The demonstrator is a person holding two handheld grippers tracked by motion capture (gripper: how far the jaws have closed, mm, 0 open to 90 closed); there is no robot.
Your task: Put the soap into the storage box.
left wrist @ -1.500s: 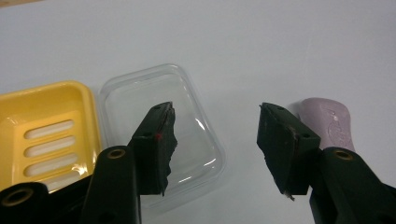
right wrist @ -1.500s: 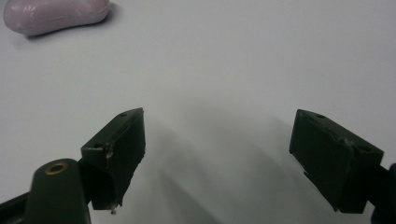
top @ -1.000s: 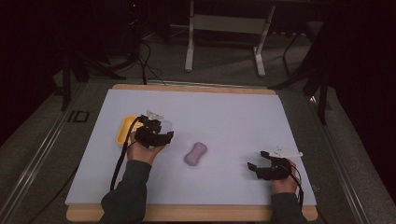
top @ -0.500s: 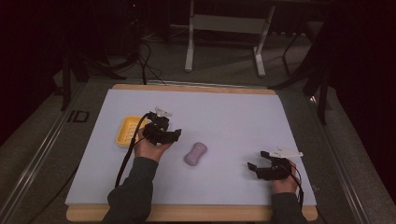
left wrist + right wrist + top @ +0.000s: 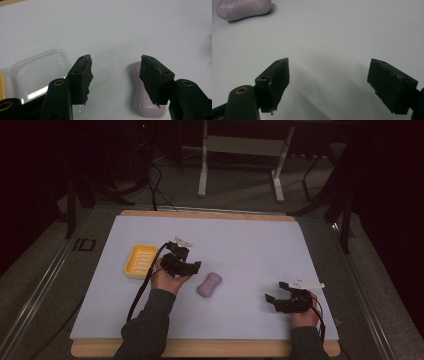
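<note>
Soap bar (image 5: 209,285), pale lilac, lies flat on white mat (image 5: 250,245), roughly mid-table, nearer the person's edge. Long axis runs diagonal in high view: one end toward far-right, other toward near-left. Slight waist in the middle, ends rounded.

L gripper (image 5: 192,266): jaws apart, nothing between them. Tips sit just left of soap, near but not touching as far as high view tells. In left gripper view soap (image 5: 147,100) lies under and partly behind the right-hand jaw, not in the gap.

Yellow soap dish (image 5: 140,260) just left of L hand; clear tray (image 5: 42,72) seen behind the other jaw.

R gripper (image 5: 276,291): jaws wide apart, empty, well apart from soap (image 5: 243,9), near mat's right edge.
</note>
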